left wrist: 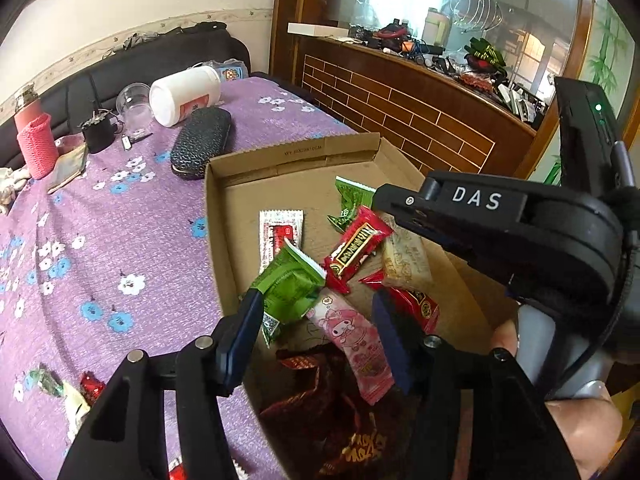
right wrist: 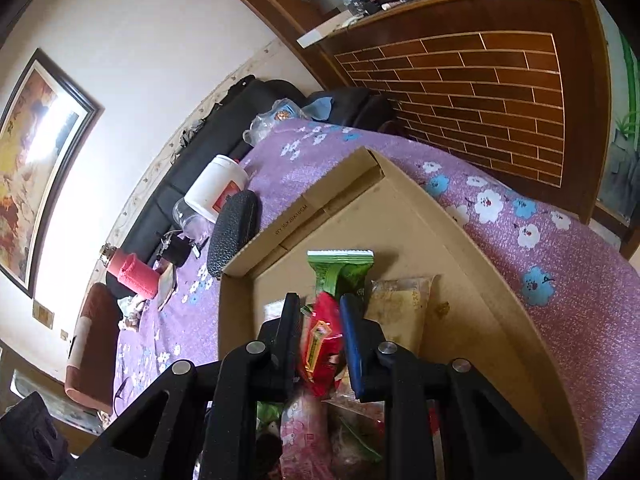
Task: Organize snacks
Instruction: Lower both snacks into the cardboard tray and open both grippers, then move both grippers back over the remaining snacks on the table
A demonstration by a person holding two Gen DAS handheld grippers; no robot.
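A shallow cardboard box (left wrist: 216,216) lies on the purple flowered tablecloth and holds several snack packets. My left gripper (left wrist: 316,312) is open over the box; a green packet (left wrist: 290,286) rests against its left finger and a pink cartoon packet (left wrist: 352,340) lies between the fingers. My right gripper (right wrist: 320,320) is shut on a red packet (right wrist: 320,344), which also shows in the left wrist view (left wrist: 354,246), held above the box (right wrist: 480,248). Another green packet (right wrist: 340,272) and a beige packet (right wrist: 400,304) lie beyond it.
Loose snacks (left wrist: 90,386) lie on the cloth left of the box. A black glasses case (left wrist: 200,142), a white jar (left wrist: 184,94), a clear cup (left wrist: 134,102) and a pink bottle (left wrist: 36,144) stand farther back. A brick-patterned wooden cabinet (left wrist: 400,108) runs along the right.
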